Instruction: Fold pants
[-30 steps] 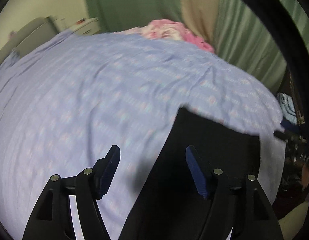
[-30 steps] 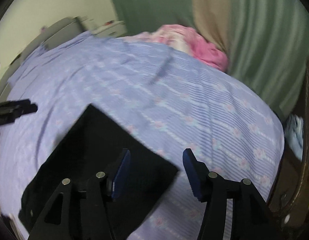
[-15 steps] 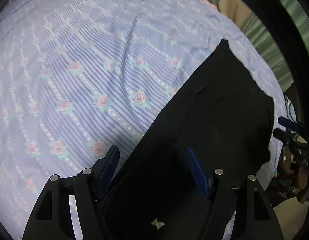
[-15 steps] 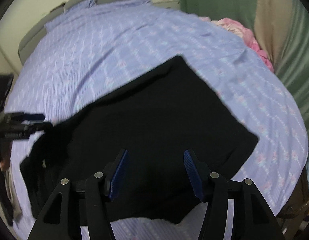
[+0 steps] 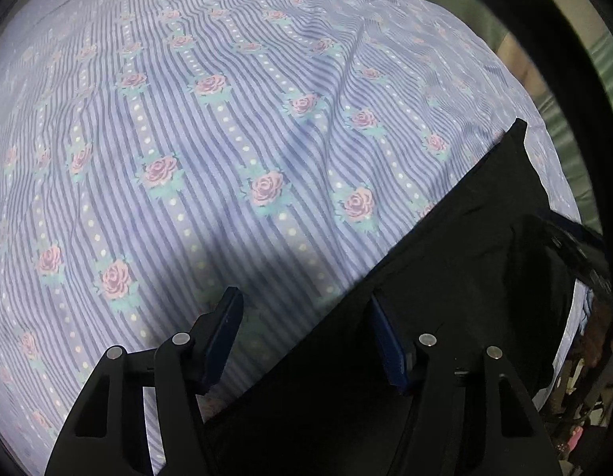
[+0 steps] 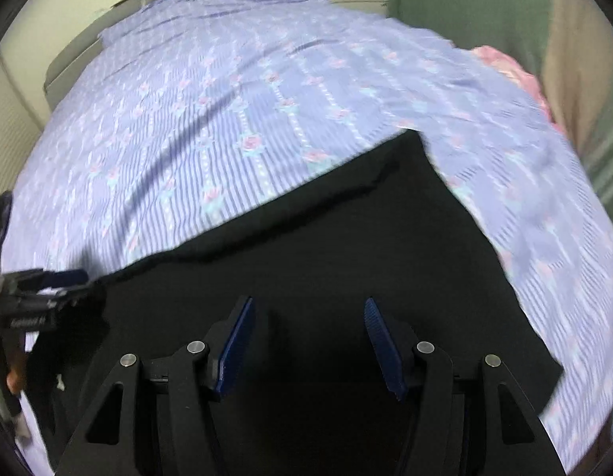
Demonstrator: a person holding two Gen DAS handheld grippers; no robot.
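Black pants lie flat on a bed covered by a lilac striped sheet with a rose print. The left hand-held gripper hangs over the pants' edge, one blue pad above the sheet and the other above the dark cloth; its jaws have just been closing but grip nothing. The right hand-held gripper stands half apart over the middle of the pants, empty too.

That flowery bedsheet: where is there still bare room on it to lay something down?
The bedsheet lies bare between the black pants and the headboard end, and along the side toward the pink bundle. The near edge is crowded: the pants spread there, with both tongs, left and right, over them.
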